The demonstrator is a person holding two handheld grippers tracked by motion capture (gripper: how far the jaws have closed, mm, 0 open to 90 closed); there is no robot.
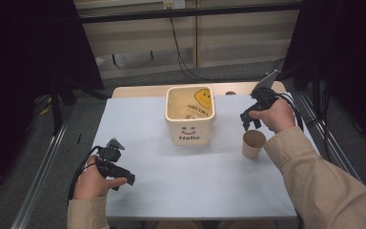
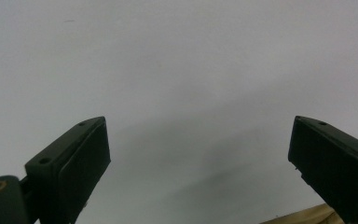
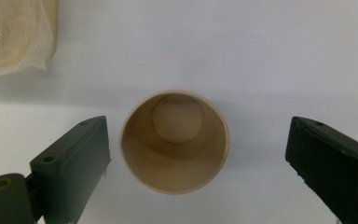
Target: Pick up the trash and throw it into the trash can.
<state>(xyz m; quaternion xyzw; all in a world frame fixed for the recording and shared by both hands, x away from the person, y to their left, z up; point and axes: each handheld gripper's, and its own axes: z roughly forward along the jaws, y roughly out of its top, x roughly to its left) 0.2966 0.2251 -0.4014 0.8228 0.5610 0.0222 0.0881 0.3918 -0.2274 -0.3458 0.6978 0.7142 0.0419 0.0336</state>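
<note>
"Hello" under a smiley on the cream bin (image 1: 190, 130)

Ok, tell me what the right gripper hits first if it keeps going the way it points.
Probably the paper cup: the right gripper points down at its open mouth, jaws spread either side of it.

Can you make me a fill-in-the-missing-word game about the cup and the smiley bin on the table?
1. The paper cup stands upright and is ____ inside.
2. The word printed on the front of the cream bin is ____.
3. The right gripper is above the cup, with its jaws ____.
4. The left gripper has its jaws open, with just bare ____ between them.

Missing words: empty; Hello; open; table
</note>
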